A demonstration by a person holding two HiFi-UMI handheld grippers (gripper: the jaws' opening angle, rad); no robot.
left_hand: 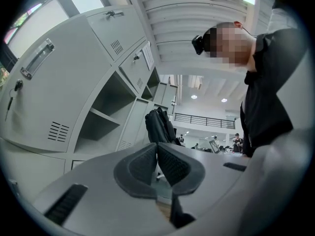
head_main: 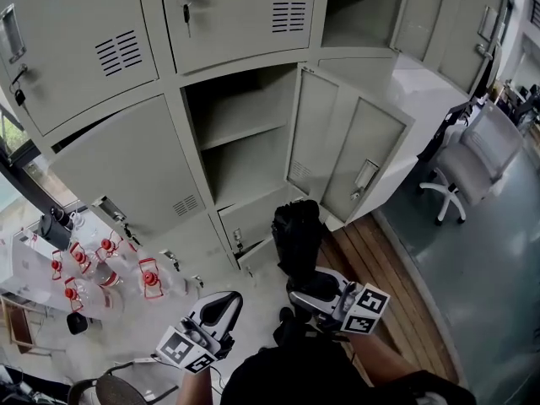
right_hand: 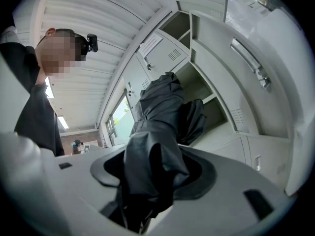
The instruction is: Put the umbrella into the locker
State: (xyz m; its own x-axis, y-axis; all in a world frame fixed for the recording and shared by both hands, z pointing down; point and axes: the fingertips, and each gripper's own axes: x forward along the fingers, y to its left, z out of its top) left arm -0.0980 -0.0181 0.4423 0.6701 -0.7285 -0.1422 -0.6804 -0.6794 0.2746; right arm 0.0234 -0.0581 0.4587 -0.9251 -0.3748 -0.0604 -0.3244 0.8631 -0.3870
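Right gripper is pinching the folded black umbrella near its lower end, holding it upright before the open locker | left gripper is idling, jaws pressed together, empty | judging: should be lifting tip-first under the shelf, clearing the door.
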